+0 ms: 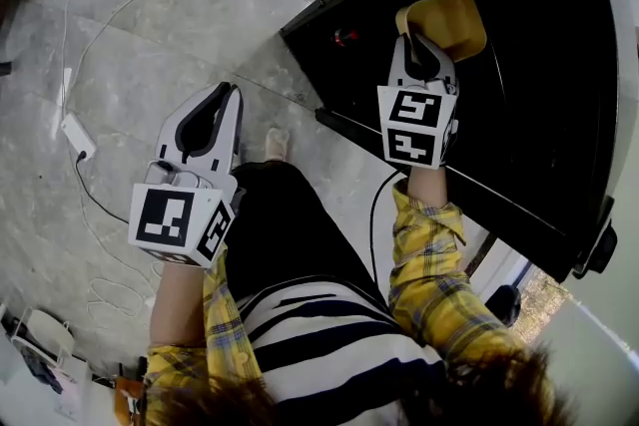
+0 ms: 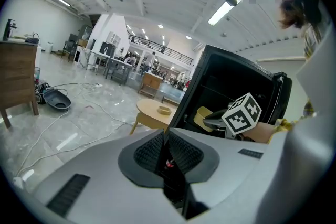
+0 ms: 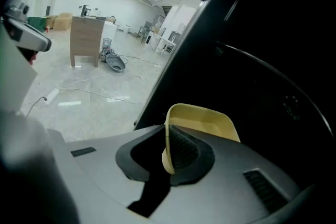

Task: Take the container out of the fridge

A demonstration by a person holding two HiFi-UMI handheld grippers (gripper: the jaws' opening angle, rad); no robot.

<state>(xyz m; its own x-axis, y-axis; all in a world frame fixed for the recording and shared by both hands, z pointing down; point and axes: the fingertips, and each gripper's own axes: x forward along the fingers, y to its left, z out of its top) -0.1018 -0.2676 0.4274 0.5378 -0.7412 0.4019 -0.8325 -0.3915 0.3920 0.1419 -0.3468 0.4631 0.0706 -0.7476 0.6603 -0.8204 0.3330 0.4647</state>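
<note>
A yellow container (image 1: 449,21) sits inside the open black fridge (image 1: 539,95), at its mouth. My right gripper (image 1: 423,43) reaches into the fridge and is shut on the container's near rim. In the right gripper view the thin yellow rim (image 3: 167,134) stands pinched between the dark pads, and the container (image 3: 205,122) opens beyond them against the dark interior. My left gripper (image 1: 226,97) hangs over the floor left of the fridge, shut with nothing in it. In the left gripper view, past the left gripper (image 2: 166,138), the fridge (image 2: 231,81), the container (image 2: 201,116) and the right gripper's marker cube (image 2: 242,114) show.
A small red object (image 1: 344,37) lies inside the fridge, left of the container. A round wooden table (image 2: 155,110) stands beside the fridge. White cables and a power strip (image 1: 78,137) lie on the grey floor. A wooden cabinet (image 3: 84,42) stands farther off.
</note>
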